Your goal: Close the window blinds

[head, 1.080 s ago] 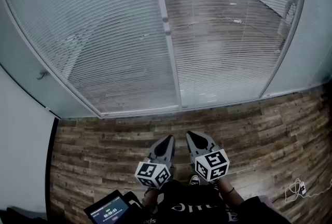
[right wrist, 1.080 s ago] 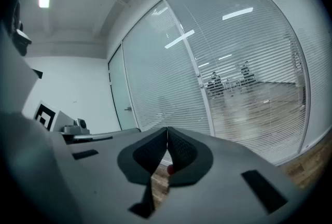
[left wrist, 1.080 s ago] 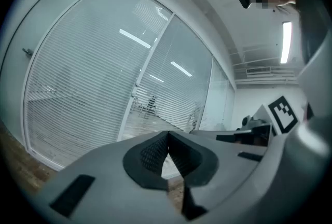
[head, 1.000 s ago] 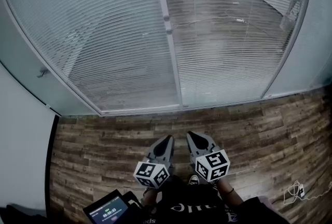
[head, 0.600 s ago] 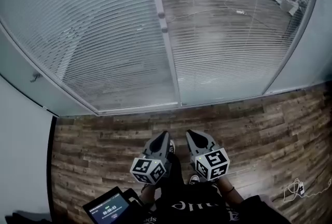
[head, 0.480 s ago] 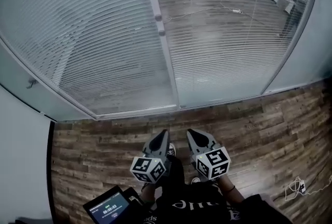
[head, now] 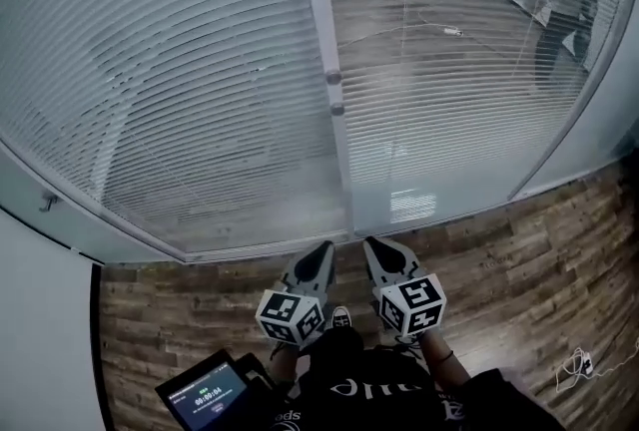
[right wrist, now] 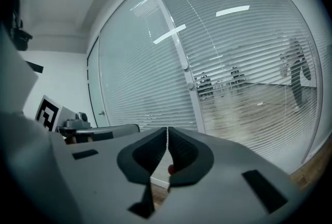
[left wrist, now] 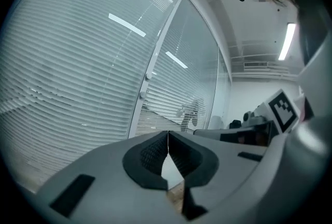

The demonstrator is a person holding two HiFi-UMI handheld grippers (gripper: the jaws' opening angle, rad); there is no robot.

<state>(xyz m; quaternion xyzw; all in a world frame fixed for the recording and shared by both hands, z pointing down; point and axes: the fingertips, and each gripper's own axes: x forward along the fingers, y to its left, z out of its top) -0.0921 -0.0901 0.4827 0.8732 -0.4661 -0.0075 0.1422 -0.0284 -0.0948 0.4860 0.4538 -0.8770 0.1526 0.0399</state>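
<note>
Slatted blinds fill a glass wall ahead. The left blind (head: 170, 90) looks nearly opaque, while the right blind (head: 449, 70) has open slats with a room showing through. Two small knobs (head: 335, 92) sit on the white mullion (head: 319, 10) between them; both knobs (left wrist: 146, 85) also show in the left gripper view, and the same knobs (right wrist: 187, 75) in the right gripper view. My left gripper (head: 325, 251) and right gripper (head: 371, 247) are side by side, pointing at the foot of the mullion. The left gripper (left wrist: 167, 137) is shut on nothing, and so is the right gripper (right wrist: 167, 132).
Wood-plank floor (head: 519, 249) runs up to the window's bottom frame (head: 260, 247). A person (head: 564, 0) stands beyond the right blind. A handheld screen (head: 205, 397) hangs at the lower left. A door handle (head: 47, 203) sits on the left panel. A cable (head: 584, 364) lies at right.
The glass wall has come closer and both grippers have moved forward together toward its base. The person behind the right blind has come more into view. Both jaws stay shut.
</note>
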